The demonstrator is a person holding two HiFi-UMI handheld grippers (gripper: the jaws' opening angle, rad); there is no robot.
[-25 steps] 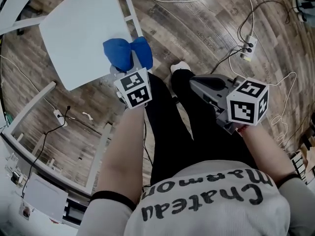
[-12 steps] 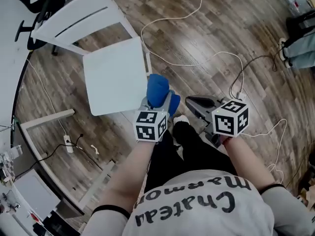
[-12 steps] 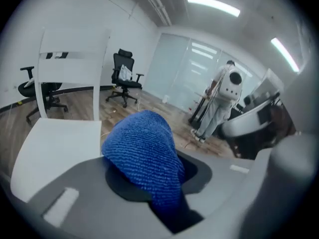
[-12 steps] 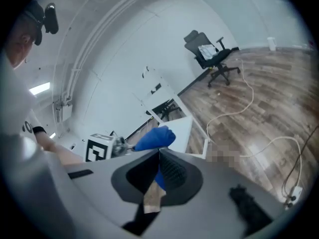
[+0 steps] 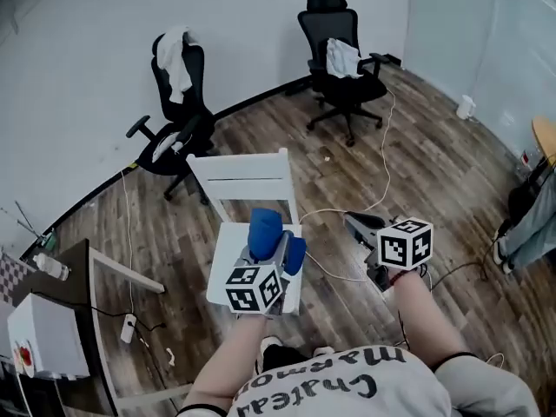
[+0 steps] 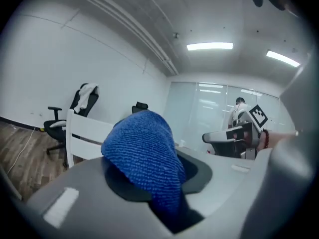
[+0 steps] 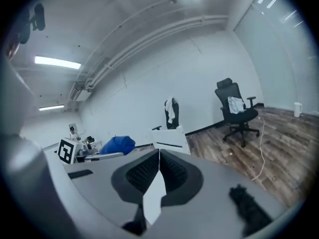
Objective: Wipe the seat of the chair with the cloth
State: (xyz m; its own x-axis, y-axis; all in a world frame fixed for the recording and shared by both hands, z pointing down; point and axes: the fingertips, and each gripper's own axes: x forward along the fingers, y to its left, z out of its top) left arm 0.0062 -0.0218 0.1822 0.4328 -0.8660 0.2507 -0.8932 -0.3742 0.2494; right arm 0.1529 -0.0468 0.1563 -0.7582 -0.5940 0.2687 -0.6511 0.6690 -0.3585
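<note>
A white wooden chair stands in front of me, its seat [image 5: 228,261] bare and its backrest [image 5: 244,179] on the far side. My left gripper [image 5: 280,252] hovers over the seat's front right part, jaws pinching a bunched blue cloth [image 5: 265,231] and easing slightly apart. Close up, the cloth [image 6: 144,151] bulges out between the left gripper's [image 6: 160,179] pads, with the backrest [image 6: 85,133] behind. My right gripper [image 5: 354,222] hangs right of the chair over the floor. Its own view shows the right gripper [image 7: 159,171] shut and empty, the cloth [image 7: 117,145] to its left.
Two black office chairs [image 5: 178,102] [image 5: 343,68] with white garments draped on them stand by the far wall. Cables [image 5: 382,168] trail over the wood floor. A dark desk with a white box [image 5: 43,337] is at the left. A person's legs [image 5: 528,224] show at the right edge.
The head view has tilted up from the floor to the room. The chair now sits centre frame, and the left gripper with the cloth is over the seat's front right part.
</note>
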